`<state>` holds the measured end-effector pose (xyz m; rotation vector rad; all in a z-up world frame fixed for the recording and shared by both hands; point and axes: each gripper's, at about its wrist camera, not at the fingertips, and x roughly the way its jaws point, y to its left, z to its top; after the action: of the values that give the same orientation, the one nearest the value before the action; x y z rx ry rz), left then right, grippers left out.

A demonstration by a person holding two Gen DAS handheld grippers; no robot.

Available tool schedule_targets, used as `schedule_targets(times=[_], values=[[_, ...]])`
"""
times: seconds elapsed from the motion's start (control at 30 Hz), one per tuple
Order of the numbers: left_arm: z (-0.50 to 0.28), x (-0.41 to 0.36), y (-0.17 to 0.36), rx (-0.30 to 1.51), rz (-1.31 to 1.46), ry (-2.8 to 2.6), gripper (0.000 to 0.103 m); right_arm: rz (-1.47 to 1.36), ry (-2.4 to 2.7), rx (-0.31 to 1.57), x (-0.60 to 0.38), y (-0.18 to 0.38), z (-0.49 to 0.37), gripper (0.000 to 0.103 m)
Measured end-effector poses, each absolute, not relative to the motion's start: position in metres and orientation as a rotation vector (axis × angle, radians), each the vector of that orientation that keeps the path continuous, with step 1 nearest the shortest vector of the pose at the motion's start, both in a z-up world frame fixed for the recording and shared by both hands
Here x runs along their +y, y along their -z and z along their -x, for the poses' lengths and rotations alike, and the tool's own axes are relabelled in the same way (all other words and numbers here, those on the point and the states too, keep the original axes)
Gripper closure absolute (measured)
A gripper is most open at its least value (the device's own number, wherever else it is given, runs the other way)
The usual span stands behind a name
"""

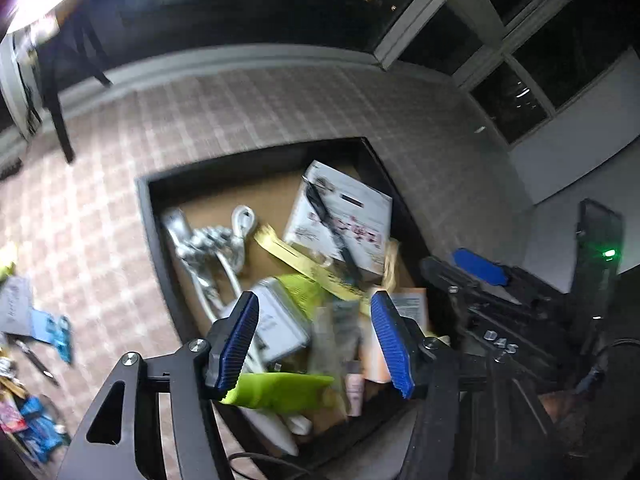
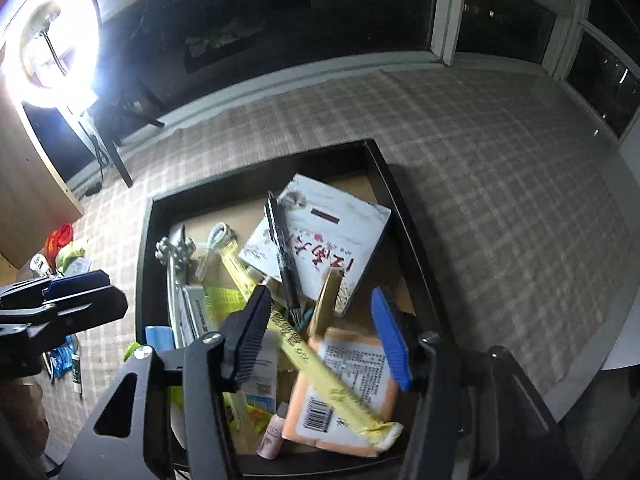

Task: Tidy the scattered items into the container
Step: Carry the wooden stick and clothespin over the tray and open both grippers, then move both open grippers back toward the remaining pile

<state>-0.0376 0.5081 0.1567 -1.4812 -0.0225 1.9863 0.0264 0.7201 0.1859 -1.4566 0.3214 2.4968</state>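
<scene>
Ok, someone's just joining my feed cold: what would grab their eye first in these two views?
Probably the glaring white ring light at the upper left of the right wrist view. Next, the black rectangular tray on the checked cloth, crammed with clutter: a white book with red characters with a black pen lying across it. Both the left gripper and right gripper hover open above it, holding nothing.
</scene>
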Motion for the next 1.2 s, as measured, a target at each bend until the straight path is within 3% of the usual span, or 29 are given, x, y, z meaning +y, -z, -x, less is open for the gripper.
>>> schedule_targets(times=[0.43,0.87,1.2], values=[[0.036,0.458,-0.156,-0.02,1.498,-2.077,0.049,1.499,-2.627,0.252,0.67,-0.187,-0.01,0.048],[0.039,0.271,-0.119,-0.114,1.621,-2.329,0.049,1.658,-2.814,0.099,0.567,-0.166,0.013,0.048],[0.023,0.135,-0.085,-0.339,1.79,-2.475,0.05,1.808,-2.867,0.066,0.49,-0.138,0.041,0.048]])
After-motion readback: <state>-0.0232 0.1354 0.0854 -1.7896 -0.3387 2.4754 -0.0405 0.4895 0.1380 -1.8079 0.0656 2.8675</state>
